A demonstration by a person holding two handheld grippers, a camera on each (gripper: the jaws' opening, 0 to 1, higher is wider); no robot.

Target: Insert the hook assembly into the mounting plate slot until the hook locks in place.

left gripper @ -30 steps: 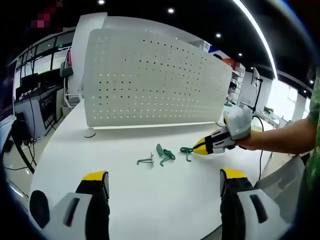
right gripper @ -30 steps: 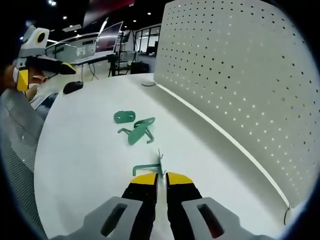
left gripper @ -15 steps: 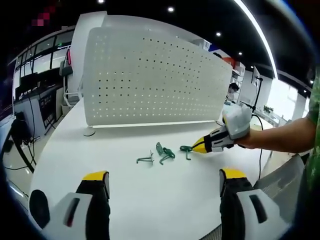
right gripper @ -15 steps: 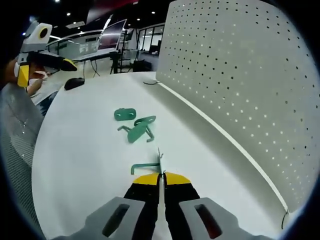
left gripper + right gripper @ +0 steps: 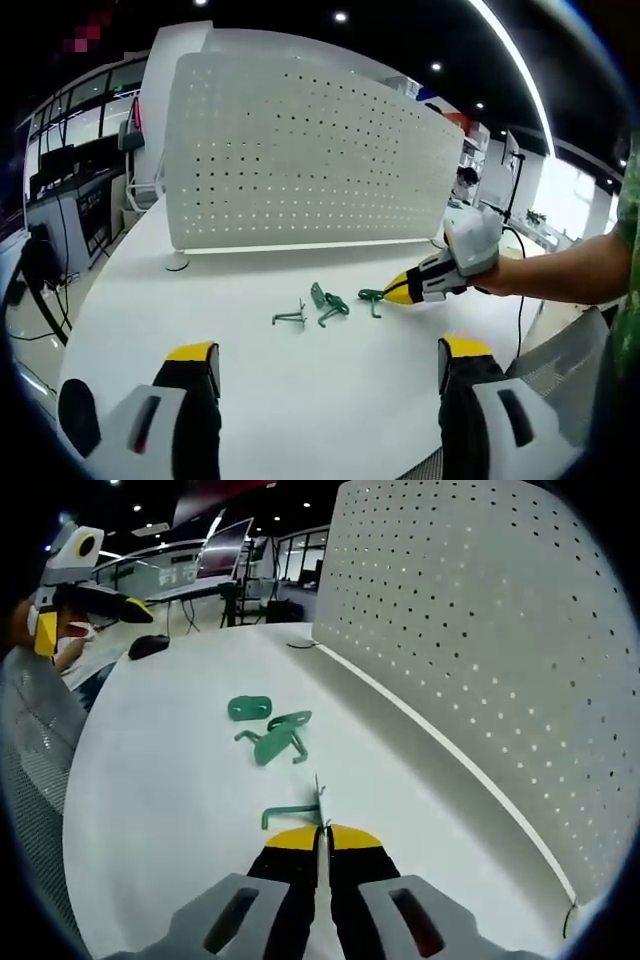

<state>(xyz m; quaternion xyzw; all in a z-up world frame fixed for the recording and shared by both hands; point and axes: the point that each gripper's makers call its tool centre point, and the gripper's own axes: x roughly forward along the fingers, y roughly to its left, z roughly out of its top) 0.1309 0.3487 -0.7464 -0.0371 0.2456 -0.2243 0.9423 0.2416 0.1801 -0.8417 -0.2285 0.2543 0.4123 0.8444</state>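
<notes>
Since one second ago, the right gripper's jaws, then slightly apart around the nearest green hook, are now pressing together on it, while the other parts are lying where they were. In the left gripper view, the left gripper is hovering above the white table with its yellow-tipped jaws standing wide apart and nothing between them. Beyond them, three green pieces are lying in a loose row in front of the white perforated panel: a small wire hook at the left, a wider hook piece in the middle, and a third hook at the right, on which the tip of the right gripper, coming in from the right on a bare forearm, is resting. In the right gripper view, the right gripper's jaws are lying closed against each other, pinching the upright stem of the nearest green hook, whose bent arm is reaching left across the table. Farther off, a larger green hook piece is lying flat, and just beyond it a small green plate with two holes. The perforated panel is standing along the right, and the left gripper is showing at the upper left, its jaws parted.
</notes>
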